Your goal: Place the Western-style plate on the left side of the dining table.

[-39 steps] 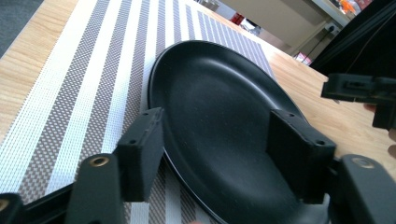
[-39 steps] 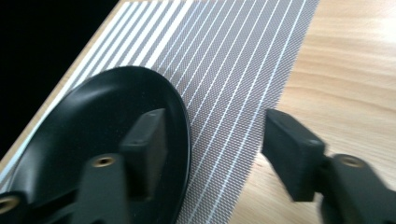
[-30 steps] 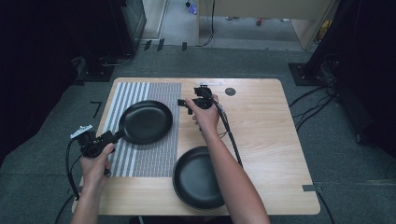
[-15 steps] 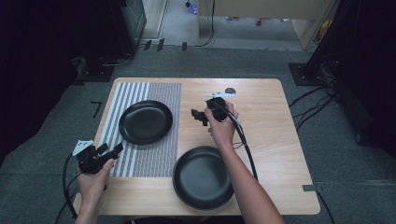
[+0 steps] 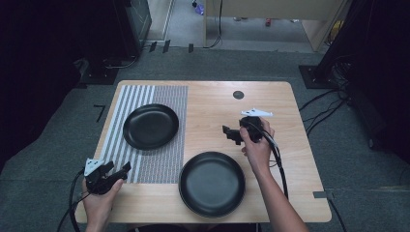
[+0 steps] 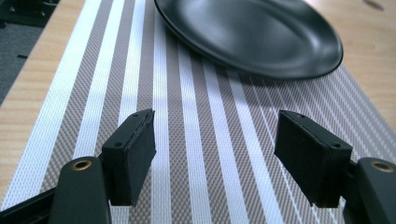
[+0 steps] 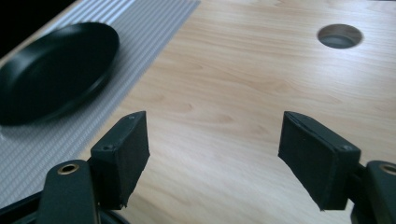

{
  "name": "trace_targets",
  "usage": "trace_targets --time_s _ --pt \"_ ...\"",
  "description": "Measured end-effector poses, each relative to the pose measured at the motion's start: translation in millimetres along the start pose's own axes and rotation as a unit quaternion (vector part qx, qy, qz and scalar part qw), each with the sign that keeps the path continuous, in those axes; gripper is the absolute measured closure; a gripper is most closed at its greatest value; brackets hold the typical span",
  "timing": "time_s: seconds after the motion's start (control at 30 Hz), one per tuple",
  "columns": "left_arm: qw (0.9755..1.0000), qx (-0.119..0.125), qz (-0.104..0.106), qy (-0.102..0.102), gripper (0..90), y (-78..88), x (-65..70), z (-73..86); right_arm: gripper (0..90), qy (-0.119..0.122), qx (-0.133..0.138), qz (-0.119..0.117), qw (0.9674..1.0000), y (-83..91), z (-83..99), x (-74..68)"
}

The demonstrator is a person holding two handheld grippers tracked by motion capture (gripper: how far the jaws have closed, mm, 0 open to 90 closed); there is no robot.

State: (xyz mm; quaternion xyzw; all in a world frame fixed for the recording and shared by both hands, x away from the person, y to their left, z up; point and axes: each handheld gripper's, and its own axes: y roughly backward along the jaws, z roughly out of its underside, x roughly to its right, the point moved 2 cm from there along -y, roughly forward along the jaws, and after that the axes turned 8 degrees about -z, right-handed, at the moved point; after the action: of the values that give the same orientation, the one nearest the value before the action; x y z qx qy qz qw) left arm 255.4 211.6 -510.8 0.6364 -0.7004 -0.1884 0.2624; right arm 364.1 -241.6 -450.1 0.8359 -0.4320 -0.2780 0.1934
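On the striped placemat (image 5: 145, 145) at the left half of the worktop (image 5: 290, 159) lies one black plate (image 5: 150, 126), resting fully on the mat's far portion. The left tongs (image 5: 126, 167) sit at the near left corner of the worktop, over the mat's near edge, with the jaws pointing toward this plate and standing apart, nothing between them. In the left gripper view the left tongs (image 6: 215, 154) frame bare striped mat (image 6: 196, 140), and the plate (image 6: 252, 32) lies ahead of them, clear of both jaws and not touched. A second black plate (image 5: 212, 182) lies on bare wood at the near middle of the worktop, just beside the mat's right edge. The right tongs (image 5: 226, 132) are held beyond this second plate, close to its far rim but apart from it, the jaws pointing left toward the mat. In the right gripper view the right tongs (image 7: 212, 154) stand apart over bare wood, empty; the plate on the mat (image 7: 51, 70) appears ahead and to the left, and a round hole (image 7: 339, 36) in the worktop appears ahead and to the right.
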Motion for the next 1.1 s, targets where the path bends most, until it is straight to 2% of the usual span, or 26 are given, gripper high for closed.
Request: trace_targets --time_s 0.1,0.43,0.53,0.7,0.9,1.1 --pt "0.9999 -0.003 -0.005 -0.01 28.6 1.6 -1.0 5.0 24.1 0.007 0.001 0.006 1.0 14.3 9.9 5.4" --pt "0.9991 -0.02 -0.022 -0.029 28.2 1.0 -9.6 20.2 24.3 -0.03 0.025 0.025 0.9989 58.6 46.5 35.3" --pt "0.9991 -0.02 -0.025 -0.028 28.2 1.1 -11.3 20.9 24.4 -0.043 0.03 0.032 0.9981 70.7 58.9 45.8" --pt "0.998 -0.025 -0.04 -0.043 28.6 1.8 -12.4 22.7 24.4 -0.059 0.035 0.047 0.9966 89.6 78.1 61.3" --pt "0.9969 -0.028 -0.048 -0.056 29.4 4.1 -16.2 24.1 24.4 -0.074 0.032 0.066 0.9945 106.9 100.0 77.3" --pt "0.9961 -0.032 -0.044 -0.069 26.1 5.2 -16.7 25.4 24.1 -0.082 0.031 0.079 0.9929 125.2 122.0 91.0"
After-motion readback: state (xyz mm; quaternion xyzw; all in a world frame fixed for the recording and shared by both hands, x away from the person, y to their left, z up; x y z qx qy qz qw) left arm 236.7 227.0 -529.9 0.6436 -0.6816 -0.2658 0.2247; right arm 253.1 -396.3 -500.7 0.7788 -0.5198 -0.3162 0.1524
